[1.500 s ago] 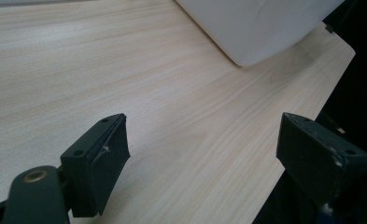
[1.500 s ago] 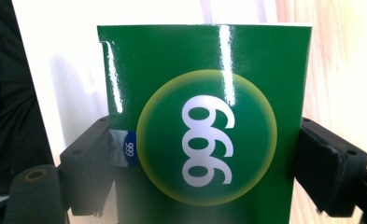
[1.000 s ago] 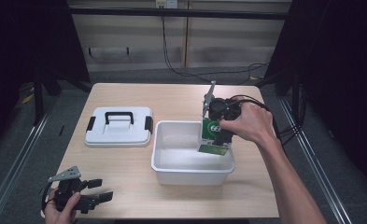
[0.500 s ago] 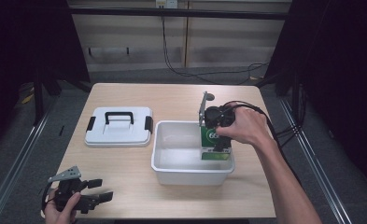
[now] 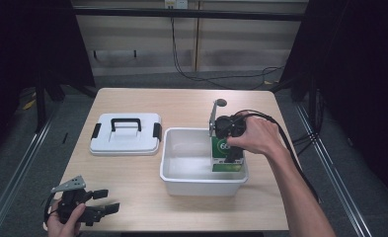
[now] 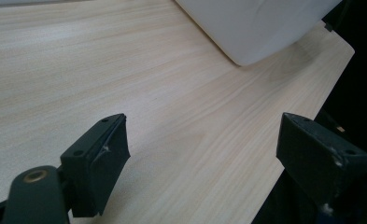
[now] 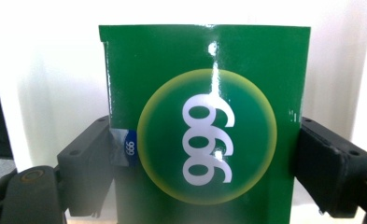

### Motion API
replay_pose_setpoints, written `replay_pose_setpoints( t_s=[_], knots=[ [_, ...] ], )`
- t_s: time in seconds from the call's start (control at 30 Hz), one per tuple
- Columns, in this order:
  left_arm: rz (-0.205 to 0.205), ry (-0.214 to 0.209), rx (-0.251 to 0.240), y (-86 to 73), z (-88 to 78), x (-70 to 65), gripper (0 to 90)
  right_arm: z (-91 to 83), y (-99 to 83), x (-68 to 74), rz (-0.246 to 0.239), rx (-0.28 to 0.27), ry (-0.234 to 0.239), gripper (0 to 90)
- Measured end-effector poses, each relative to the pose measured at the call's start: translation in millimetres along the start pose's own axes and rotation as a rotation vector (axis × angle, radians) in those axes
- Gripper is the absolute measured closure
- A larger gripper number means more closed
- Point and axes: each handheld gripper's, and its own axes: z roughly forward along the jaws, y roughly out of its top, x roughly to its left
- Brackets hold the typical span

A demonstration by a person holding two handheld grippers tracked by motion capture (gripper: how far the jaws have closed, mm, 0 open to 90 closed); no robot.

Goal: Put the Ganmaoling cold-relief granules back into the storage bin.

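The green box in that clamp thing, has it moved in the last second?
Yes. The green box, held by the right gripper, has gone down into the white tub, lower against its far rim than before.

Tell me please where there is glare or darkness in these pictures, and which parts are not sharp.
Right gripper view: glare streaks on the glossy green box, and the white bin behind it is washed out. Left gripper view: the jaws are soft, the table grain sharp. High view: the table is evenly lit, the room around it dark.
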Motion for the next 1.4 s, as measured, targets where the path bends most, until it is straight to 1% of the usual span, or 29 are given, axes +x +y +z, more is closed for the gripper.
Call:
replay_pose_setpoints(
  t_s=[0.13,0.2,0.27,0.3,0.43,0.53,0.57,0.63,0.67,0.7,0.83,0.9,1.0,1.1,1.2,1.27,1.33,1.37,1.4],
  knots=[
    [0.000,0.002,0.000,-0.1,-0.1,0.1,16.8,4.9,0.3,-1.2,0.001,0.000,0.001,14.5],
    [-0.001,0.000,0.000,-0.1,0.1,0.1,16.8,8.3,-0.2,-0.5,0.014,0.010,0.012,14.4],
    [0.000,-0.001,0.000,0.0,0.0,0.1,16.8,11.7,-1.1,-0.9,0.007,0.012,0.014,14.4],
    [-0.001,0.000,0.001,-0.1,0.1,0.1,16.8,13.5,-1.4,-1.0,0.012,0.014,0.017,14.3],
    [-0.001,-0.001,0.001,-0.1,0.2,0.3,16.8,16.4,-0.6,-0.2,0.018,0.014,0.013,14.1],
    [-0.002,-0.001,-0.001,-0.3,0.1,0.2,16.8,20.6,0.2,-0.5,0.005,0.021,0.016,14.0],
    [-0.002,-0.001,-0.001,-0.3,-0.1,0.3,16.8,25.2,0.5,0.8,0.020,0.026,0.025,14.0],
    [-0.005,-0.002,-0.002,-0.4,-0.3,0.4,16.8,27.9,0.5,0.8,0.017,0.029,0.028,14.0],
    [-0.005,-0.002,-0.002,-0.4,-0.3,0.5,16.8,30.0,0.2,0.3,0.008,0.030,0.025,14.0],
    [-0.004,-0.002,-0.002,-0.3,-0.2,0.5,16.8,31.2,0.1,1.0,0.023,0.032,0.031,14.0],
    [-0.005,-0.002,-0.001,-0.3,-0.4,0.5,16.8,35.7,-0.1,-0.1,0.014,0.032,0.028,13.9],
    [-0.006,-0.003,-0.002,-0.3,-0.3,0.5,16.8,38.7,0.8,0.7,0.029,0.034,0.024,13.8],
    [-0.004,0.000,-0.002,-0.4,-0.5,0.6,16.8,40.8,1.2,0.6,0.033,0.040,0.016,13.7],
    [-0.005,-0.001,-0.004,-0.4,-0.7,0.4,16.8,47.0,0.6,-0.3,0.038,0.050,0.017,13.6],
    [-0.005,-0.001,-0.002,-0.4,-0.5,0.8,16.8,49.8,-0.1,-1.8,0.031,0.049,0.015,13.5],
    [-0.003,-0.001,-0.002,-0.3,-0.6,0.7,16.8,52.1,0.2,-1.9,0.037,0.052,0.015,13.3],
    [-0.002,0.001,-0.002,-0.3,-0.7,0.7,16.8,53.4,0.6,-2.9,0.023,0.052,0.012,13.2],
    [-0.002,0.001,-0.003,-0.3,-0.7,0.6,16.8,53.9,1.4,-2.1,0.038,0.057,0.014,13.1],
    [-0.005,0.000,-0.003,-0.3,-0.8,0.5,16.8,54.2,1.6,-2.2,0.039,0.060,0.009,12.9]
  ],
)
